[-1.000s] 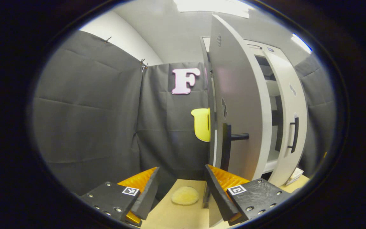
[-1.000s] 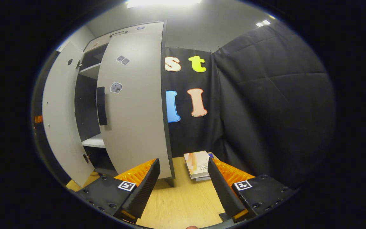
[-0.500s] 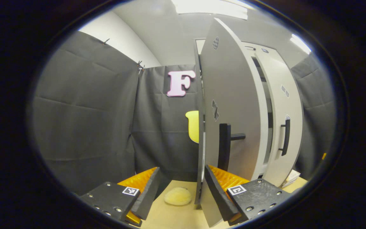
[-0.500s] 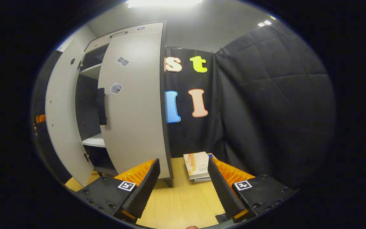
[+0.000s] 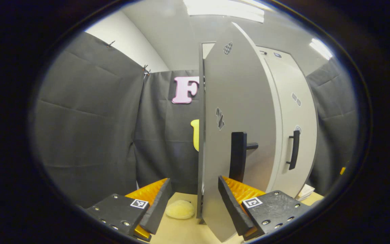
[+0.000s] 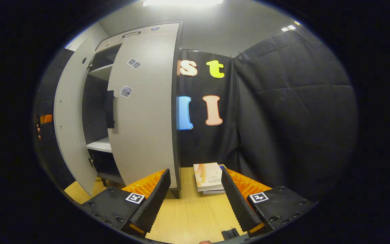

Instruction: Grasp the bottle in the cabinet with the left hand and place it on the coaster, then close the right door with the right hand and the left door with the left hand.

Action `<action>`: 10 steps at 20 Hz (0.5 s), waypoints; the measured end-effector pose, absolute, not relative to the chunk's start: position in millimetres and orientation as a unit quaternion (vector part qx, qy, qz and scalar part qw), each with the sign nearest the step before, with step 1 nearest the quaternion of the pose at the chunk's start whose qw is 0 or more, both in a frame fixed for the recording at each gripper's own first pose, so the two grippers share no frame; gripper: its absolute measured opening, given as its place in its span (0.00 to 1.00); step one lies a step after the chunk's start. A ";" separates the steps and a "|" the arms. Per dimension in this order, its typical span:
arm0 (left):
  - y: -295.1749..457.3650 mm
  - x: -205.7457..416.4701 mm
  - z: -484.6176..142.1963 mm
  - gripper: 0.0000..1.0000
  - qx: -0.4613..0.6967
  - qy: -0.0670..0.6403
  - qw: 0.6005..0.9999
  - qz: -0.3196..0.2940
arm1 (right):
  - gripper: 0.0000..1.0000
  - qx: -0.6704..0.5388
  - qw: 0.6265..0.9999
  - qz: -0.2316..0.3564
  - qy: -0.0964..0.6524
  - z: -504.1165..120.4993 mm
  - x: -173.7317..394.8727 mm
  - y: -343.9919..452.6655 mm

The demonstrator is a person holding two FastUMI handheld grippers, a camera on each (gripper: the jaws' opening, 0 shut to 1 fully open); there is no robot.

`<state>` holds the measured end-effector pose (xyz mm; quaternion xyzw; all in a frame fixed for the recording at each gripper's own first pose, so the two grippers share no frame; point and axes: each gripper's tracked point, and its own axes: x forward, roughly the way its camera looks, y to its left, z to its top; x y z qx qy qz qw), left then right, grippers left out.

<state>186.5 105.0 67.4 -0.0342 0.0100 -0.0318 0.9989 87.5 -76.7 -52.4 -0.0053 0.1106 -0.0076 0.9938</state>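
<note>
Both jaws apart, empty: your left gripper straddles the left door edge at 12 o'clock, so pushing on could clip the handle or slam it.

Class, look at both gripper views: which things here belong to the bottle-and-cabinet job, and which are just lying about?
Belong to the job:
cabinet
left door
right door
coaster
left hand-held gripper
right hand-held gripper

Just lying about:
stack of books
wooden table, which carries it all
</note>
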 end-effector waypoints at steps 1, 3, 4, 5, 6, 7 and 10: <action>102.0 186.7 67.5 0.86 -0.035 0.009 0.999 -0.034 | 0.96 -0.005 0.994 -0.008 0.112 -53.6 87.1 -78.2; 95.4 187.3 67.5 0.86 -0.035 0.010 0.999 -0.040 | 0.92 -0.006 0.994 -0.008 0.113 -54.0 85.7 -82.7; 90.7 188.2 67.0 0.86 -0.036 0.010 0.998 -0.045 | 0.92 -0.008 0.994 -0.010 0.113 -53.3 85.9 -85.2; 83.3 189.3 67.7 0.87 -0.035 0.009 0.998 -0.050 | 0.96 -0.010 0.994 -0.011 0.112 -53.0 85.5 -89.1; 78.4 190.4 67.4 0.87 -0.036 0.009 0.998 -0.054 | 0.96 -0.011 0.994 -0.013 0.112 -52.8 84.9 -91.7; 71.3 191.8 67.7 0.87 -0.036 0.009 0.998 -0.059 | 0.96 -0.011 0.994 -0.014 0.111 -51.7 84.7 -94.6; 45.0 196.6 65.9 0.87 -0.039 0.012 0.996 -0.081 | 0.96 -0.011 0.994 -0.018 0.109 -48.8 83.4 -103.8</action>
